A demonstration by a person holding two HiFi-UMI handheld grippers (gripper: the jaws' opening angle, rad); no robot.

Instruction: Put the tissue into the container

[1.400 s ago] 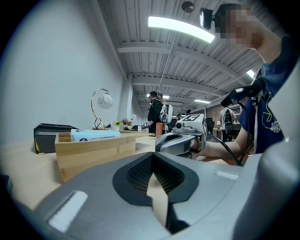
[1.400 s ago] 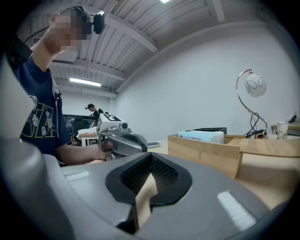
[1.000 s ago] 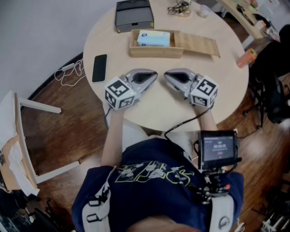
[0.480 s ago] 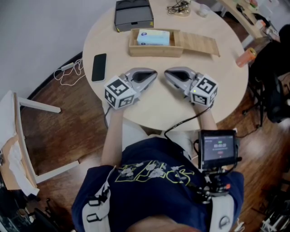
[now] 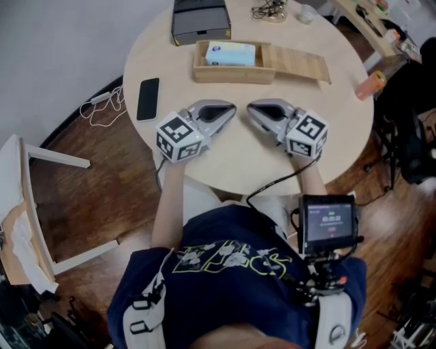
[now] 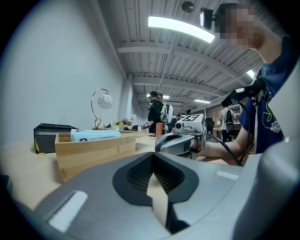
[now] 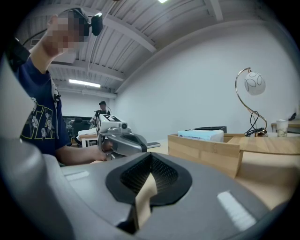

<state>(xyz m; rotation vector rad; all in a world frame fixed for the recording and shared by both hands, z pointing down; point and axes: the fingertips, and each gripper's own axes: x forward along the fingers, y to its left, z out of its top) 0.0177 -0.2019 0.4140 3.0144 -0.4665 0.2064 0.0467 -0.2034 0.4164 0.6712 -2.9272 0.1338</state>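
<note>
A light blue tissue pack lies inside the open wooden container at the far side of the round table. Its slatted wooden lid lies flat to the container's right. My left gripper and right gripper rest on the table nearer to me, tips pointing toward each other, a short gap between them. Both are shut with nothing held. The left gripper view has the tissue pack in the container and the right gripper beyond. The right gripper view has the container and the left gripper.
A black phone lies at the table's left edge, a black box behind the container, tangled cables at the far edge. An orange cup sits at the right rim. A white chair stands on the floor, left.
</note>
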